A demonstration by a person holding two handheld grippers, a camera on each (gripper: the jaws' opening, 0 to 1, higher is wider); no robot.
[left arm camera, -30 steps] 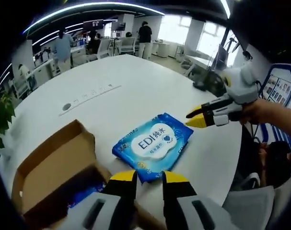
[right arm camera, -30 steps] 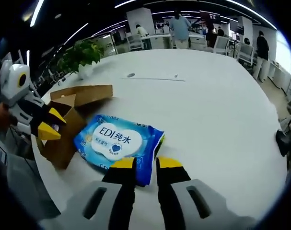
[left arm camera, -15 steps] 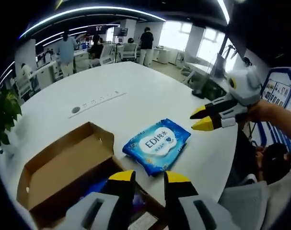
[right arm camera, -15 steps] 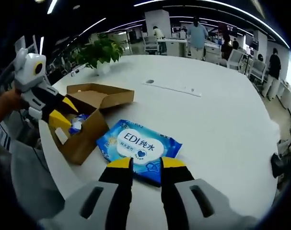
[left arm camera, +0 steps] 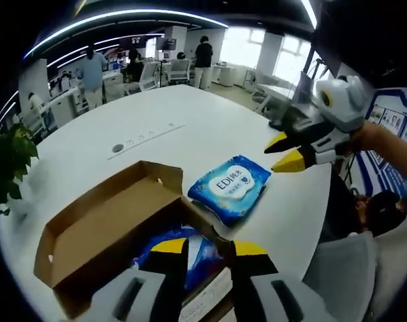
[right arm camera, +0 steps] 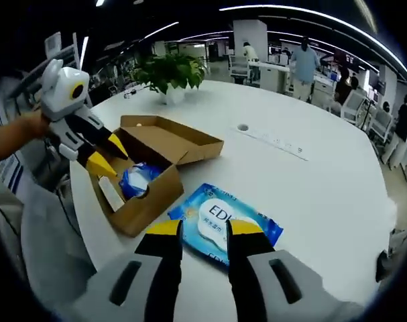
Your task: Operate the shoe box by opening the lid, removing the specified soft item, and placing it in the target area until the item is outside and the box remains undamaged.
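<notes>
Jaws of my left gripper point(left arm camera: 206, 249) rise at 6 o'clock in the left gripper view, yellow tips parted with a gap between them, nothing held. Just beyond them lies the shoe box point(left arm camera: 106, 231), brown cardboard, its lid folded back toward 9 o'clock. Inside I see a blue-and-white packet point(left arm camera: 190, 251), partly hidden behind my jaw tips; I cannot read its print. A white card or strip point(left arm camera: 206, 302) lies at the box's near edge, cut off by the jaws.

At 1 o'clock from the box, just beside its corner on the white table point(left arm camera: 156, 127), rests the wipes pack point(left arm camera: 228, 188), blue with a white label; it is outside the box, flat on the table. Whether it touches the box edge I cannot tell.

My right gripper point(left arm camera: 289, 153) enters from 3 o'clock, held above the table past the wipes pack, yellow tips apart and empty. In the right gripper view its own jaws stand at 6 o'clock, likewise spread, with the wipes pack's label partly covered by their tips.

From that view the left gripper hovers at 9 o'clock over the open box, tips apart.

Further out: a potted plant point(right arm camera: 169, 74) at 12 o'clock in the right gripper view, a grey strip point(left arm camera: 146, 134) on the table, and people point(left arm camera: 203, 57) standing among desks, too small to detail.
</notes>
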